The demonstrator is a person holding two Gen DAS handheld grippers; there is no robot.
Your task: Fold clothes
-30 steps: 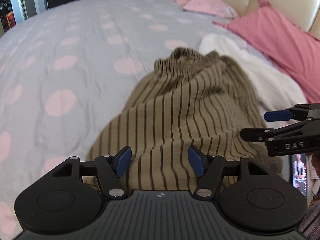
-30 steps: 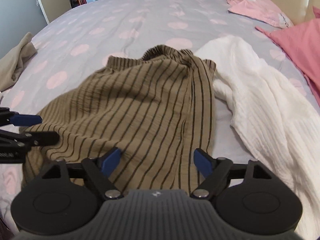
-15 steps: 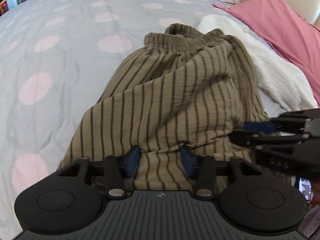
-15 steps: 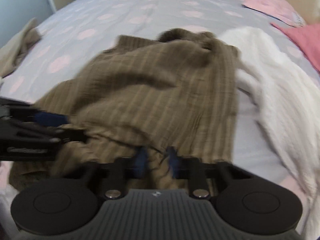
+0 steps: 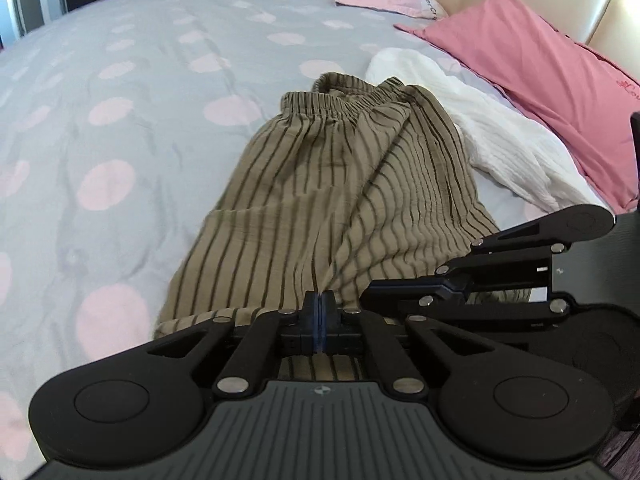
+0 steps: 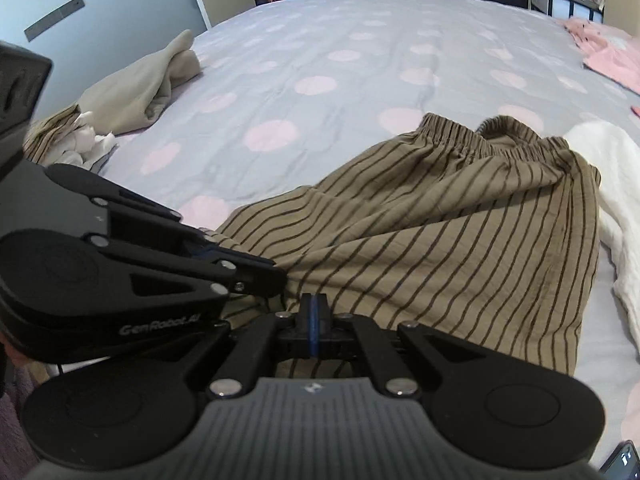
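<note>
Both grippers' fingers pinch the striped shorts (image 5: 340, 200); a white garment (image 5: 500, 148) touches them alongside.

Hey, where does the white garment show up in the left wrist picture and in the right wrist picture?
Left wrist view: the white garment lies right of centre, between the striped brown garment and the dark pink pillow.
Right wrist view: only part of it shows, at the right edge.
Shared landmark: the striped garment's gathered waistband, next to the white one.
</note>
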